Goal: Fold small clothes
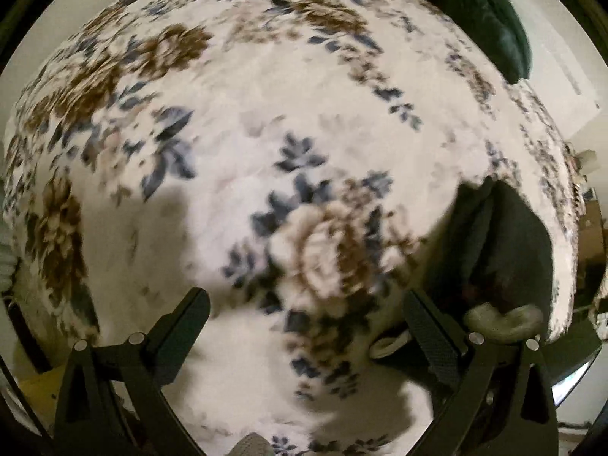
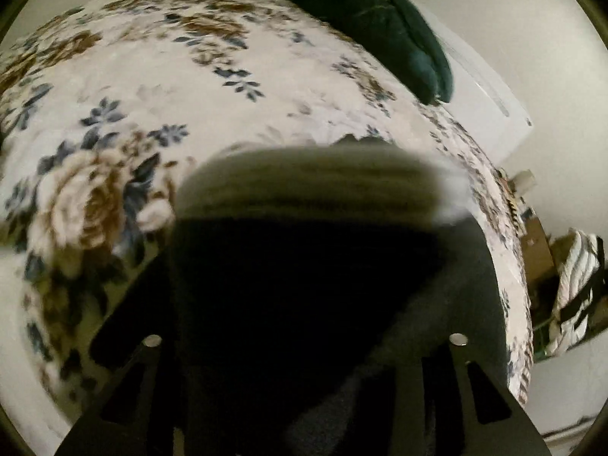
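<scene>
The left gripper (image 1: 306, 313) is wide open with nothing in it, over the flowery bed cover (image 1: 266, 114). The dark small cloth (image 1: 505, 250) lies to its right, filling the right gripper (image 2: 304, 326); I cannot tell its grip

Floral bedspread (image 1: 342, 87) — dark garment (image 1: 509, 243), green cushion (image 1: 490, 15)

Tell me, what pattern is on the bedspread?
White bedspread with brown roses and blue leaves, clearest from the left wrist.
</scene>
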A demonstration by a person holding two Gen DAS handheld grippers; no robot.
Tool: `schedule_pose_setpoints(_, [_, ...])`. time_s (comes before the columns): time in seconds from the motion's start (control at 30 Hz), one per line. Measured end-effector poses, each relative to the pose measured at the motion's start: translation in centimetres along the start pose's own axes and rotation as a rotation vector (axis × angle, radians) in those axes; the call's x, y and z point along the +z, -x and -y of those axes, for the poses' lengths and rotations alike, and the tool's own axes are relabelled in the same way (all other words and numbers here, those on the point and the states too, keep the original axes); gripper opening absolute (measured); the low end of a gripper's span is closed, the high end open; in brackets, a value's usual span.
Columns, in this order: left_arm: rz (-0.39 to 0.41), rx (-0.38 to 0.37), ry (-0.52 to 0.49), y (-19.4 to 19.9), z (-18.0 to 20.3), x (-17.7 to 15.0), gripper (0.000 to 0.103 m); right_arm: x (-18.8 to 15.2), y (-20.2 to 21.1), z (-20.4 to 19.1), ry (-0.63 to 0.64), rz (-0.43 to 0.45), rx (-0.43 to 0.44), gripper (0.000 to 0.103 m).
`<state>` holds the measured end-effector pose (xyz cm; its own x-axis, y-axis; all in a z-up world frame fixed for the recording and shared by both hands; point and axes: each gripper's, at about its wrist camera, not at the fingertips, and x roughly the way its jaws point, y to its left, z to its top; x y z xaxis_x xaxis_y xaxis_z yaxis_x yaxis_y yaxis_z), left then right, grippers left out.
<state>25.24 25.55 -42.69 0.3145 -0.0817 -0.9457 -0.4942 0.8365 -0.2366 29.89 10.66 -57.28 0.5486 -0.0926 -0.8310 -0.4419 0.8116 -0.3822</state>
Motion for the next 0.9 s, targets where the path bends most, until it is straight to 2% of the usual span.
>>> schedule_pose_setpoints(0.07, [0.005,-0.027,-0.023,0.5,1.2,0.6,0.103,0.0,1.6,1.7,-0.036,-0.015,0.149,0.075])
schedule_pose_setpoints(0.1, [0.005,-0.042,-0.037,0.8,1.9,0.8,0.103,-0.2,3.0,3.0,-0.072,-0.006,0.253,0.079])
schedule_pose_setpoints(0.13, [0.006,-0.063,-0.055,1.1,2.9,1.1,0.103,-0.4,4.1,4.3,-0.117,-0.003,0.346,0.081])
schedule_pose_setpoints(0.17, [0.006,-0.082,-0.072,1.3,3.9,1.2,0.103,-1.0,5.6,6.4,-0.201,-0.003,0.493,0.081])
schedule_pose_setpoints(0.2, [0.004,-0.105,-0.1,1.5,5.3,1.4,0.103,-1.7,6.7,8.2,-0.279,-0.004,0.584,0.081])
schedule_pose_setpoints(0.27, [-0.004,-0.14,-0.144,1.6,7.7,1.4,0.103,-3.0,7.6,11.5,-0.421,-0.012,0.684,0.081])
schedule_pose_setpoints(0.3, [-0.013,-0.153,-0.166,1.4,9.1,1.3,0.103,-4.4,7.7,14.1,-0.542,-0.029,0.702,0.081])
schedule_pose_setpoints(0.4, [-0.037,-0.157,-0.23,0.0,13.0,1.0,0.103,-7.9,6.5,19.0,-0.761,-0.101,0.675,0.081])
schedule_pose_setpoints(0.47, [-0.081,-0.072,-0.275,-2.5,14.7,0.4,0.103,-10.5,4.7,22.0,-0.899,-0.139,0.637,0.081])
schedule_pose_setpoints(0.53, [-0.119,-0.014,-0.286,-4.5,14.4,-0.5,0.103,-12.3,2.5,23.9,-1.002,-0.163,0.627,0.081])
schedule_pose_setpoints(0.6, [-0.136,0.028,-0.254,-6.4,12.2,-1.7,0.103,-13.1,0.6,24.8,-1.048,-0.195,0.626,0.081])
schedule_pose_setpoints(0.63, [-0.15,0.018,-0.224,-7.1,11.0,-2.1,0.103,-13.1,-0.6,24.8,-1.043,-0.226,0.622,0.081])
schedule_pose_setpoints(0.67, [-0.155,-0.02,-0.172,-7.7,9.5,-2.4,0.103,-13.6,-2.1,24.3,-1.034,-0.271,0.617,0.081])
schedule_pose_setpoints(0.7, [-0.167,-0.072,-0.097,-8.6,7.7,-2.9,0.103,-13.8,-3.1,23.7,-1.035,-0.288,0.649,0.082])
schedule_pose_setpoints(0.73, [-0.175,-0.098,-0.061,-9.1,6.9,-3.3,0.103,-14.2,-3.9,23.1,-1.027,-0.315,0.662,0.086])
schedule_pose_setpoints(0.8, [-0.158,-0.122,-0.041,-9.6,6.1,-3.9,0.103,-14.8,-5.1,21.8,-1.013,-0.36,0.666,0.088])
schedule_pose_setpoints(0.87, [-0.124,-0.121,-0.063,-9.5,6.2,-4.2,0.103,-15.2,-5.5,21.1,-0.998,-0.372,0.667,0.092])
schedule_pose_setpoints(0.9, [-0.123,-0.125,-0.055,-9.4,6.2,-4.1,0.103,-15.6,-6.1,20.9,-1.021,-0.389,0.691,0.093])
